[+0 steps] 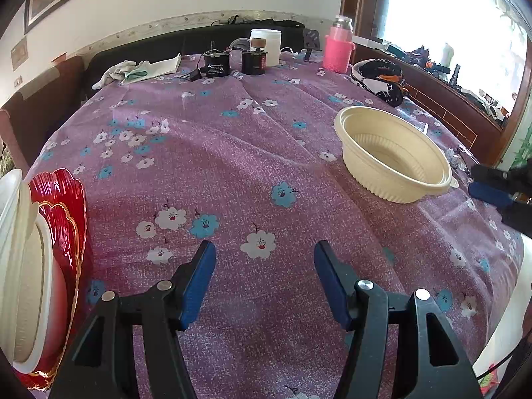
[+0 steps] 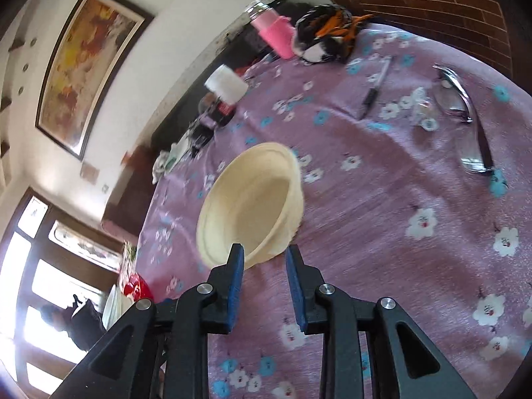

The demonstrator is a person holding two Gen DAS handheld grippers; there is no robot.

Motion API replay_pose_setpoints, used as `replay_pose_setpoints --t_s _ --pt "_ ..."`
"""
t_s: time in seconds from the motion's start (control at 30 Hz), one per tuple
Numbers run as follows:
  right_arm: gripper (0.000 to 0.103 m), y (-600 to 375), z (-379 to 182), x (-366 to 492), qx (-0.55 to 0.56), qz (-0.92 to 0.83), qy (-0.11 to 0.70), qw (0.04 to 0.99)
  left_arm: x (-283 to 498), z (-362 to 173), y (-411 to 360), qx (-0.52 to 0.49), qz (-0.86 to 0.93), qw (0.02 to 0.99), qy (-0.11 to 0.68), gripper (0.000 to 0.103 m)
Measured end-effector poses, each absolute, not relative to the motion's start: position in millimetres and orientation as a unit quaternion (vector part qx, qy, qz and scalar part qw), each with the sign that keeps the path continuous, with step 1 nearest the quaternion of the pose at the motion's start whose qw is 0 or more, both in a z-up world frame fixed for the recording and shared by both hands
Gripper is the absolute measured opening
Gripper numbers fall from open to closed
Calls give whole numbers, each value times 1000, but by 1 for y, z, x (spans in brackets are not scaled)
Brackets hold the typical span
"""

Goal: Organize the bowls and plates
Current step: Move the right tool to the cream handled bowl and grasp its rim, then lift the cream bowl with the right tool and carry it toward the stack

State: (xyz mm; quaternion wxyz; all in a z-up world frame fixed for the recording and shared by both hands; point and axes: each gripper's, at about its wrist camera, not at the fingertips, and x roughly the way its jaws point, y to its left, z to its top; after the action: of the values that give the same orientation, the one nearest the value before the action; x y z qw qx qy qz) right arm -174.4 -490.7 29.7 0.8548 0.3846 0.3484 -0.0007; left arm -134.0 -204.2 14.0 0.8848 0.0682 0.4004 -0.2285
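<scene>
Setting: purple floral tablecloth (image 1: 252, 153) over a table, framed painting (image 2: 89, 66) on the wall, bright window to one side.
Bowl: cream ribbed plastic bowl (image 1: 392, 156) sits upright and alone on the cloth, mouth facing up; being round, it has no long axis to speak of.
Stack: red scalloped plate with gold edging (image 1: 69, 206), with cream bowls and plates (image 1: 20, 266) nested on it, sits at the far left, well apart from the lone bowl.
Right gripper (image 2: 264, 252): blue-padded jaws parted a little, nothing between them, tips just short of the bowl's near rim; the view is smeared.
Left gripper (image 1: 264, 249): jaws standing about half open over bare cloth, holding nothing.
Clutter: pink insulated bottle (image 1: 337, 46), white tub (image 1: 266, 43), knife (image 2: 374, 89) and metal cutlery (image 2: 465, 113) lie beyond the bowl.
Risk: the gap looks narrow; if a tip meets the thin rim instead of straddling it, the light bowl could skid on the cloth or tip up.
Risk: a shallow pinch on the rim may let the bowl swing or drop on the way to the stack.
</scene>
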Motion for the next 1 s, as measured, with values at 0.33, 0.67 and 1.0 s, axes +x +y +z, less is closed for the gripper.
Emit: replay_pose_setpoints --t_s 0.33,0.67,1.0 --pt "28 -477 17 -156 407 31 367 836 -80 53 -234 19 -258 868 423 61" --pt "22 -509 21 -127 379 -41 346 857 -44 52 -270 7 -269 854 445 61" --pt "23 -509 27 -140 365 -40 335 868 -30 44 -303 11 -283 843 457 60"
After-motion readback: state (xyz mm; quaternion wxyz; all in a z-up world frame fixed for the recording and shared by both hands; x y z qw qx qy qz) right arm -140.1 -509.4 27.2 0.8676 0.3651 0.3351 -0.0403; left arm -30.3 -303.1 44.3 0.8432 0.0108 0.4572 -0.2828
